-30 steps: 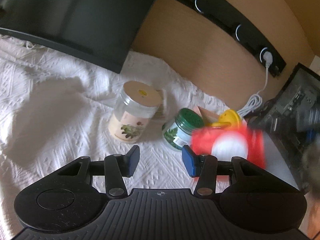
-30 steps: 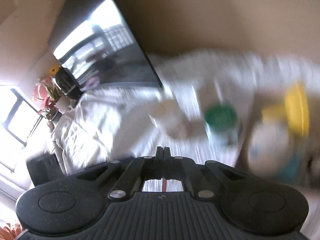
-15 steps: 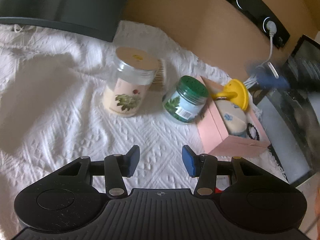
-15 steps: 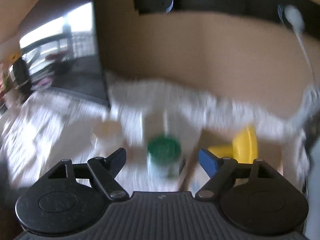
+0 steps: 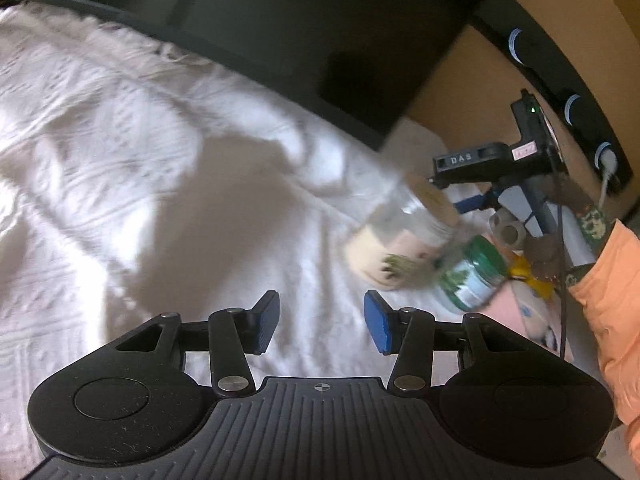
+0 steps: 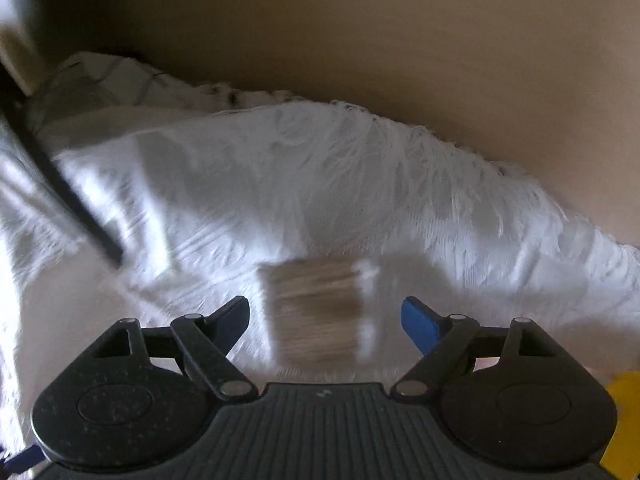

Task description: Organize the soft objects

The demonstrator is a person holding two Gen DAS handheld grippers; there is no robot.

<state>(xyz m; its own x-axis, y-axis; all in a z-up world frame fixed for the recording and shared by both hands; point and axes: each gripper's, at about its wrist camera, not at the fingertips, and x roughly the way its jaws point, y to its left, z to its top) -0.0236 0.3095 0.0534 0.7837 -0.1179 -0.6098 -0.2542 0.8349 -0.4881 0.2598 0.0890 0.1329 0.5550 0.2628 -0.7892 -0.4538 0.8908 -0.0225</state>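
My left gripper (image 5: 320, 312) hovers open over the white bedspread (image 5: 140, 184) with nothing between its blue pads. To its right stand a clear jar with a beige lid (image 5: 404, 240) and a green-lidded jar (image 5: 476, 276). Beside them lies a pink box (image 5: 524, 320) holding soft items and a yellow piece (image 5: 528, 276). My right gripper (image 6: 324, 306) is open wide above the cloth. A blurred tan pack (image 6: 316, 312) lies just ahead between its jaws, untouched by the pads. The left wrist view shows the right gripper's body (image 5: 500, 160) behind the jars.
A dark screen (image 5: 280, 20) leans along the back of the bed. A brown wall (image 6: 360, 40) with a black socket strip (image 5: 560, 80) rises behind. A person's orange sleeve (image 5: 612, 300) is at the right. A yellow edge (image 6: 624, 420) shows at the right wrist view's lower right.
The right gripper went from shut to open and swung over to the tan pack. The left view shifted left, so the jars sit further right. The red item is gone from view.
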